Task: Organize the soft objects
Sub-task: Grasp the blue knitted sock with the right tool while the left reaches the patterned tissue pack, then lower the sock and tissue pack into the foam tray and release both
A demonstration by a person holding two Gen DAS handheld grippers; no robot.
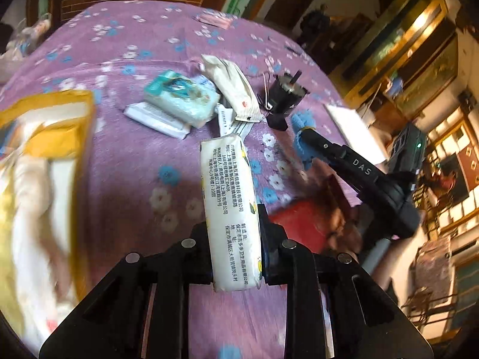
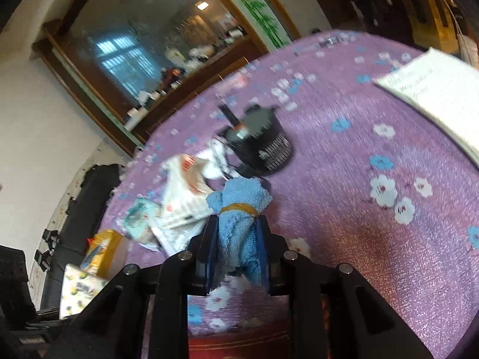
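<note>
Black fingers of my left gripper (image 1: 235, 246) squeeze a white tissue pack (image 1: 230, 209) at the bottom middle of the left view, held above the purple flowered cloth (image 1: 134, 161). My right gripper (image 2: 238, 249) pinches a blue towel (image 2: 238, 206) low in the middle of its view. More packs (image 1: 179, 101) lie in a heap up the middle of the left view, just beside a black cup (image 1: 284, 92). I see a yellow bag (image 1: 39, 161) at the left edge.
</note>
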